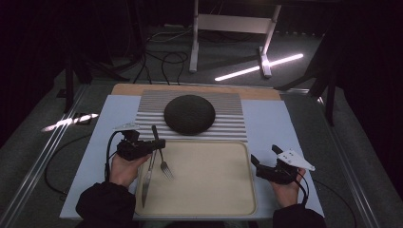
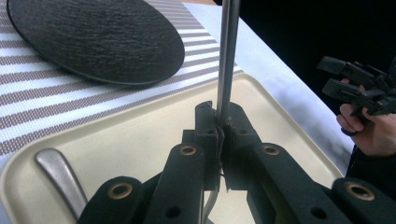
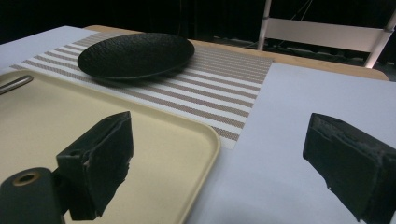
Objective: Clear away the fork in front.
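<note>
My left gripper (image 1: pixel 159 142) hovers over the left part of a cream tray (image 1: pixel 209 175), shut on a metal fork (image 1: pixel 161 159) partway along its handle. The tines point toward the person and hang just above the tray. In the left gripper view the fork handle (image 2: pixel 229 56) rises straight up out of the shut jaws (image 2: pixel 219 123). A knife (image 1: pixel 147 178) lies on the tray below the fork. My right gripper (image 1: pixel 263 156) rests at the tray's right edge, open with nothing between its fingers (image 3: pixel 219 135). It also appears in the left gripper view (image 2: pixel 348 79).
A black textured plate (image 1: pixel 189 114) sits on a striped placemat (image 1: pixel 228 118) just beyond the tray. A pale blue sheet (image 1: pixel 271 123) covers the table around them. The knife's handle end (image 2: pixel 60 177) lies near the tray's corner. White stand legs (image 1: pixel 228 23) are on the floor behind.
</note>
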Tool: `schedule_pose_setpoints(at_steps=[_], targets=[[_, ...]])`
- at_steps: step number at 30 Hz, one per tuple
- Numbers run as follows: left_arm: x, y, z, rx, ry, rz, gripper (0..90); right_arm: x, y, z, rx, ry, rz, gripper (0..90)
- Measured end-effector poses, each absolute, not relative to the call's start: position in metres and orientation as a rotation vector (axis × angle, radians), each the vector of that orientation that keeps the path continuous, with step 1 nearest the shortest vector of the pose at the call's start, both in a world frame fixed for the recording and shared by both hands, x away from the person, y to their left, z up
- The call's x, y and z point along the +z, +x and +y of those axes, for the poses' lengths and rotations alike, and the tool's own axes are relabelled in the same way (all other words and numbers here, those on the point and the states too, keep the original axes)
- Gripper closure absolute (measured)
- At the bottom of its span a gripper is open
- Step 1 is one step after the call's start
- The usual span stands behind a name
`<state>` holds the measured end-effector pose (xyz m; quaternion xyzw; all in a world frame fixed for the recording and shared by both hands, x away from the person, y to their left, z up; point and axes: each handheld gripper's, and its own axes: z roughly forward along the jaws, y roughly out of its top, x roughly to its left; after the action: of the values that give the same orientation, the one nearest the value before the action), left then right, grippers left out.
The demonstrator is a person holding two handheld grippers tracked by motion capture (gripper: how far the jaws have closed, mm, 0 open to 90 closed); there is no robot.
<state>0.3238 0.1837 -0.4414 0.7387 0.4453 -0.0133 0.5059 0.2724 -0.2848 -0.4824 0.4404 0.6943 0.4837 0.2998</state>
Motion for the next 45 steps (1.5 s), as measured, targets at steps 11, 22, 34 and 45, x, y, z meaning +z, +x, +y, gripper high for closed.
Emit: schedule_pose_setpoints(at_steps=[11,22,34,45], targets=[[-0.461,0.317,0.193,-0.084,1.825,1.098,86.9,-0.484,0.273,-0.285,1.277,1.170,1.847,8.6],[-0.494,0.314,0.191,-0.187,1.874,1.108,81.7,-0.484,0.273,-0.284,1.278,1.175,1.846,8.7],[-0.517,0.312,0.193,-0.275,1.825,1.127,77.9,-0.484,0.273,-0.285,1.280,1.176,1.846,8.7],[-0.526,0.311,0.197,-0.321,1.801,1.140,76.5,-0.484,0.273,-0.285,1.282,1.174,1.848,8.7]])
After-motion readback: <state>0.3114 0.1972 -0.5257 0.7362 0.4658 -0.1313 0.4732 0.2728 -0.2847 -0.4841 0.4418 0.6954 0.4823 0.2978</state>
